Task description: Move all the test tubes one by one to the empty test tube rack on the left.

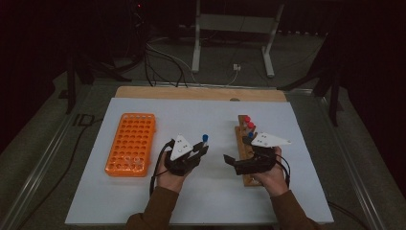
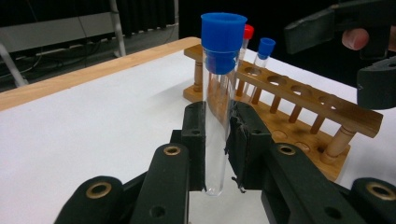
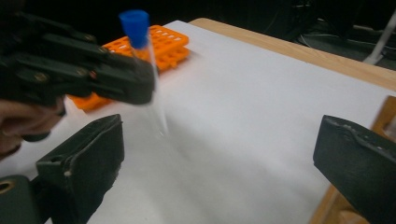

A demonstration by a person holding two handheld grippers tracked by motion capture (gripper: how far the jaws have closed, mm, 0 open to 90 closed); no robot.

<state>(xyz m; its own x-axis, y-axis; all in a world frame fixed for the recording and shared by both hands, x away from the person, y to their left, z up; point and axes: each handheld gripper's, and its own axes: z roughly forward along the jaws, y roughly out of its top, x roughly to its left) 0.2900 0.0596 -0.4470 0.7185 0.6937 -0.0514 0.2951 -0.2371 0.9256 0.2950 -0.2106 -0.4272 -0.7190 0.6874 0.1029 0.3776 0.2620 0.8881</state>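
While the left gripper is clamped on a clear test tube with a blue cap, the right gripper stands with its jaws wide apart and nothing between them. The tube is held upright, pinched on its lower glass, cap uppermost and the rounded bottom poking just below the pads; that grip leaves the cap and upper length free, which suits lowering it into a rack hole.

In the high view the tube rides above the white mat, between the orange plastic rack on the person's left and the wooden rack on the right. The wooden rack holds further tubes at its far end, red-capped and blue-capped, with the nearer holes vacant.

Judgement: the work in hand appears to be moving tubes from the wooden rack toward the orange one, one at a time. The right gripper sits just beside the wooden rack, well placed for the next tube, while the left gripper sits on the side nearer the orange rack.

Risk noted: smooth glass held low may tilt or slip under side load; approach to a hole should be vertical.
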